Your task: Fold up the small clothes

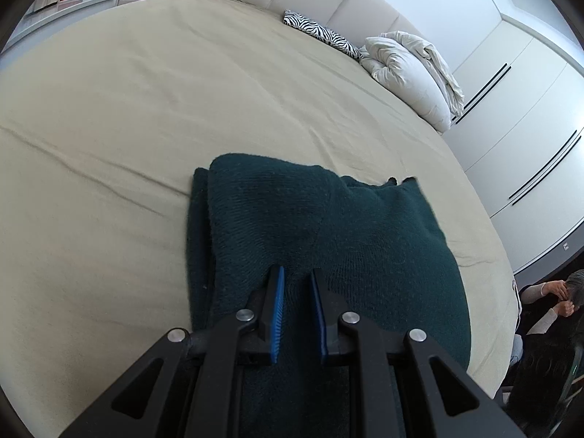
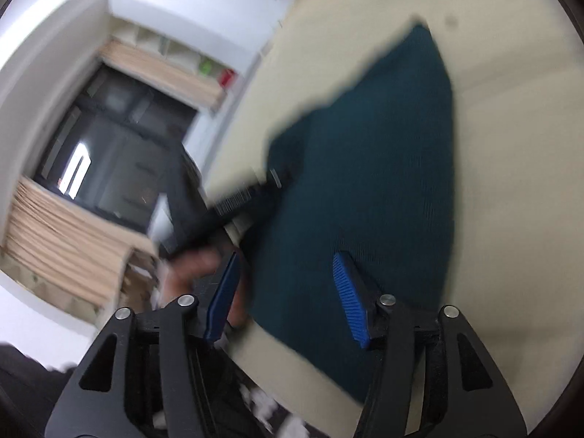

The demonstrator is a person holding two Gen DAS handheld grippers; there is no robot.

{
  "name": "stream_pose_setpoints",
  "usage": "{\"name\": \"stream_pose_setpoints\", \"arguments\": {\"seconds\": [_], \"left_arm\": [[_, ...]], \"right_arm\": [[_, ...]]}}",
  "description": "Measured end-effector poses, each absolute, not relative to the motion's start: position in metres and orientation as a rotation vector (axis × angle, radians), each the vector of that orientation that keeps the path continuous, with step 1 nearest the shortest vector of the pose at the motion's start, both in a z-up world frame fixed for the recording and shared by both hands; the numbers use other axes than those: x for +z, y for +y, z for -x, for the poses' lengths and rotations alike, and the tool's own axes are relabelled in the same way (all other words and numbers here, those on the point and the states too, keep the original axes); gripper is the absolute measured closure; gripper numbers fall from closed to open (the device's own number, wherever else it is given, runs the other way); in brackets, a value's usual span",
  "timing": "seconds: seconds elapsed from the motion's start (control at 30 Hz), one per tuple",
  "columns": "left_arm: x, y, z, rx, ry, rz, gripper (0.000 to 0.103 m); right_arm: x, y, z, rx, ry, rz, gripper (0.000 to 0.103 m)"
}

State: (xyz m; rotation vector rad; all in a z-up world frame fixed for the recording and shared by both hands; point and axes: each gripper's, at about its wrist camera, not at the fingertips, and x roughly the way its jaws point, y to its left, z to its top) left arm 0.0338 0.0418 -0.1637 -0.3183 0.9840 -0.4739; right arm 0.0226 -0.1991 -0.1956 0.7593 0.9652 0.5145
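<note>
Two grippers sit over the dark green sweater (image 1: pixel 292 226) on the bed (image 1: pixel 109 127): your left gripper (image 1: pixel 297 277) pinches a ridge of knit, your right gripper (image 2: pixel 284 266) hangs wide. Pull unevenly and the stacked layers at the left edge may slide apart.

A dark teal knitted garment (image 1: pixel 292 226) is seen on a beige bed (image 1: pixel 146 109), beside a zebra-striped cushion (image 1: pixel 321 33) and blue-padded fingers (image 1: pixel 278 314).
</note>
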Motion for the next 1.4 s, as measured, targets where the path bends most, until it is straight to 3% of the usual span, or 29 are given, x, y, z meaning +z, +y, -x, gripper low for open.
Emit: {"name": "stream_pose_setpoints", "arguments": {"seconds": [0.1,0.27,0.37,0.4,0.43,0.5,0.57,0.63,0.77,1.03,1.2,1.4], "left_arm": [[-0.163,0.041,-0.033,-0.467,0.979,0.306,0.084],[-0.161,0.045,-0.032,-0.469,0.978,0.333,0.084],[-0.152,0.05,-0.027,-0.471,0.976,0.372,0.084],[-0.146,0.052,-0.021,-0.46,0.97,0.376,0.076],[-0.139,0.053,-0.015,-0.449,0.954,0.37,0.061],[-0.116,0.053,0.004,-0.409,0.874,0.319,0.039],[-0.087,0.051,0.027,-0.359,0.752,0.223,0.02],[-0.056,0.05,0.053,-0.281,0.607,0.123,0.0],[-0.001,0.055,0.101,-0.14,0.341,0.016,0.0],[0.074,0.071,0.173,0.033,-0.028,0.012,0.0],[0.096,0.051,0.194,0.008,-0.106,-0.21,0.0],[0.094,0.044,0.19,-0.006,0.075,-0.217,0.0]], "right_arm": [[-0.208,-0.189,0.002,0.507,0.826,-0.641,0.051],[-0.185,-0.184,-0.008,0.46,0.901,-0.602,0.051],[-0.154,-0.186,0.011,0.409,0.788,-0.558,0.05],[-0.142,-0.193,0.023,0.396,0.746,-0.537,0.05],[-0.127,-0.193,0.031,0.372,0.693,-0.498,0.047],[-0.096,-0.19,0.047,0.284,0.593,-0.379,0.036],[-0.066,-0.185,0.062,0.169,0.479,-0.269,0.013],[-0.041,-0.185,0.077,0.086,0.36,-0.221,0.002],[0.004,-0.187,0.106,-0.06,0.132,-0.151,0.0],[0.056,-0.198,0.127,-0.079,0.048,-0.155,0.0],[0.073,-0.203,0.131,-0.094,0.069,-0.129,0.0],[0.08,-0.199,0.131,-0.105,0.066,-0.108,0.0]]}}
